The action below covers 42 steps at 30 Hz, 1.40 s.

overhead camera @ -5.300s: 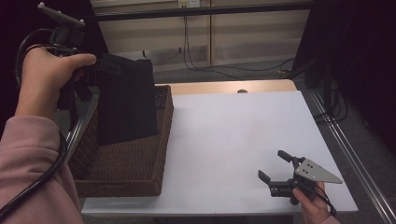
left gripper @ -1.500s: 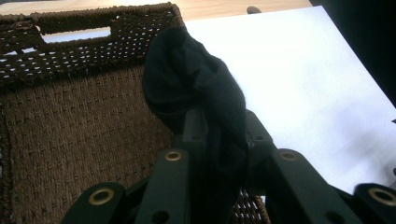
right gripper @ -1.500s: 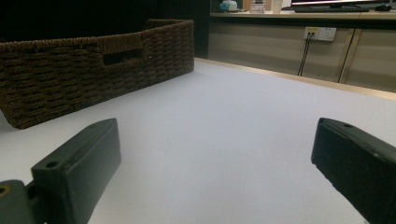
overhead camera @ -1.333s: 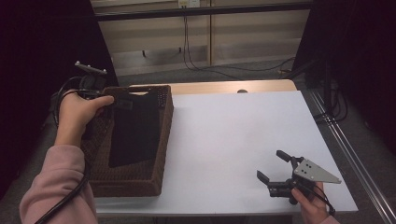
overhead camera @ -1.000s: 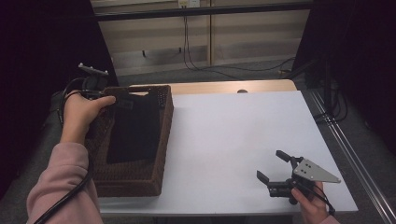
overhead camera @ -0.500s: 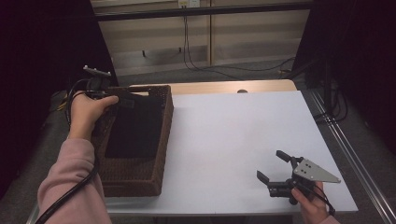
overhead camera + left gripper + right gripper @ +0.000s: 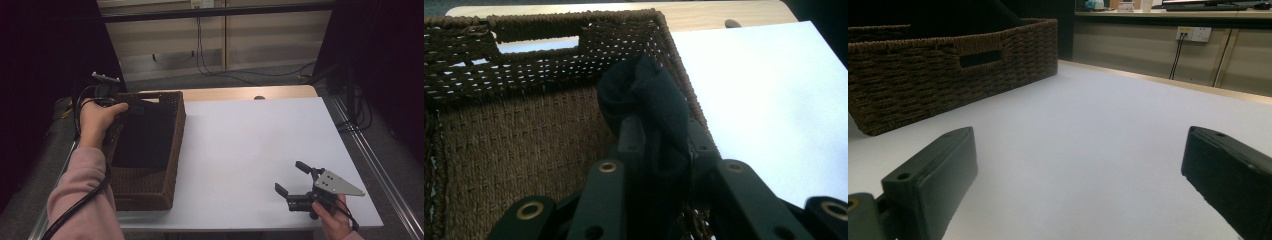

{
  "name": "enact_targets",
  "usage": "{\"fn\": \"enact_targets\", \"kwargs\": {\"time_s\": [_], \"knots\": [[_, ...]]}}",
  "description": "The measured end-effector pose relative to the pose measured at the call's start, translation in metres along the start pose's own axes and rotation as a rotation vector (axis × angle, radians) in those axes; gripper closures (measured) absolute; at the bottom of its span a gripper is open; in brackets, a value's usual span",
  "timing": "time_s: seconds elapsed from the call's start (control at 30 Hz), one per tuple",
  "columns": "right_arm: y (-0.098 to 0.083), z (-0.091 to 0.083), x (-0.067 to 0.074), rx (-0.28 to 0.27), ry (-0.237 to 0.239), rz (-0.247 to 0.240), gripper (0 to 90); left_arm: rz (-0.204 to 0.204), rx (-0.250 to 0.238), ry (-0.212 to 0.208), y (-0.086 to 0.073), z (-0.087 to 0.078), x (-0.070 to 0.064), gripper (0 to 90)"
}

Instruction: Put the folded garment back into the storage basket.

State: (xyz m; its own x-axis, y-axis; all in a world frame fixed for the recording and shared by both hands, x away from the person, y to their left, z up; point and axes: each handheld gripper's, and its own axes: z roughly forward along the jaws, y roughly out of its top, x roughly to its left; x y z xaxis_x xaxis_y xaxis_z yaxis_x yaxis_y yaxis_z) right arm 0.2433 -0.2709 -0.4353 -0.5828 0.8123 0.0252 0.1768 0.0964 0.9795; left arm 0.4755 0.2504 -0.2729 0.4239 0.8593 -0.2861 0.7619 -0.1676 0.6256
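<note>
Now, cloth: black fabric, soft and limp, likely light; best pinched at a bunched fold.
Place: lying in the wicker basket, at the table's left side.
Left gripper: jaws closed on a gathered fold of the fabric, low over the basket's far end.
Left arm: reaching forward, pink sleeve alongside the basket.
Right gripper: jaws spread wide, empty, hovering low above the white tabletop, near the front right corner.

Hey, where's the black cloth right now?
In the high view, the black cloth lies inside the wicker basket at the table's left side, its far end pinched in the left gripper.
</note>
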Motion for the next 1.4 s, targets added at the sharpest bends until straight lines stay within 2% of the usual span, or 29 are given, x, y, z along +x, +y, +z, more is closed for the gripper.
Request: {"fn": "enact_targets", "kwargs": {"time_s": [0.23,0.27,0.3,0.33,0.4,0.47,0.5,0.7,0.77,1.0,1.03,1.07,1.1,1.17,1.2,1.23,1.27,1.33,1.37,1.4], "knots": [[0.000,0.000,0.000,0.002,0.003,0.006,1.4,0.013,-0.005,0.013,0.000,0.006,0.005,74.4],[0.000,0.000,0.000,0.001,0.001,0.002,1.5,0.054,0.016,0.019,0.001,0.005,0.008,74.5],[0.000,0.000,0.000,0.003,0.000,0.004,1.4,0.001,-0.016,0.017,-0.001,0.009,0.007,74.5],[0.000,0.000,0.000,0.004,0.004,0.006,1.4,-0.005,-0.012,0.015,-0.001,0.009,0.007,74.5],[0.000,0.000,0.000,0.003,0.001,0.009,1.4,-0.005,-0.023,0.028,-0.001,0.011,0.010,74.5],[0.000,0.000,0.001,0.000,0.008,0.023,1.4,-0.007,-0.010,0.017,-0.002,0.012,0.012,74.5],[0.000,0.000,0.001,-0.001,0.013,0.025,1.4,-0.008,-0.023,0.021,-0.002,0.014,0.014,74.5],[0.000,0.000,0.001,0.001,0.011,0.030,1.5,0.000,-0.010,0.025,-0.003,0.016,0.018,74.5],[0.000,0.001,0.001,0.002,0.015,0.029,1.4,-0.006,-0.028,0.039,-0.004,0.018,0.019,74.4],[0.000,0.000,0.001,0.000,0.015,0.029,1.4,-0.021,-0.034,0.043,-0.006,0.018,0.026,74.1],[0.000,0.000,0.001,0.001,0.012,0.028,1.4,0.038,0.010,0.050,-0.005,0.016,0.031,74.1],[0.000,0.000,0.001,0.001,0.012,0.028,1.4,-0.012,-0.034,0.051,-0.006,0.018,0.029,74.0],[0.000,0.000,0.001,0.002,0.012,0.028,1.4,-0.008,-0.031,0.060,-0.007,0.018,0.030,73.9],[0.000,0.000,0.001,0.002,0.011,0.027,1.4,-0.031,-0.047,0.060,-0.008,0.020,0.031,73.9],[0.000,0.000,0.001,0.002,0.012,0.028,1.4,0.005,-0.016,0.066,-0.009,0.018,0.035,73.9],[0.000,0.000,0.001,0.003,0.012,0.030,1.5,-0.027,-0.048,0.064,-0.010,0.020,0.035,73.9],[-0.001,0.000,0.001,0.005,0.011,0.029,1.5,-0.037,-0.042,0.062,-0.011,0.021,0.035,73.8],[-0.001,0.000,0.001,0.003,0.012,0.029,1.5,0.005,-0.017,0.072,-0.012,0.020,0.040,73.8],[-0.001,0.000,0.001,0.003,0.012,0.030,1.5,-0.036,-0.044,0.066,-0.013,0.022,0.039,73.9],[-0.001,0.000,0.001,0.003,0.013,0.030,1.5,-0.037,-0.044,0.069,-0.013,0.022,0.040,73.8]]}}
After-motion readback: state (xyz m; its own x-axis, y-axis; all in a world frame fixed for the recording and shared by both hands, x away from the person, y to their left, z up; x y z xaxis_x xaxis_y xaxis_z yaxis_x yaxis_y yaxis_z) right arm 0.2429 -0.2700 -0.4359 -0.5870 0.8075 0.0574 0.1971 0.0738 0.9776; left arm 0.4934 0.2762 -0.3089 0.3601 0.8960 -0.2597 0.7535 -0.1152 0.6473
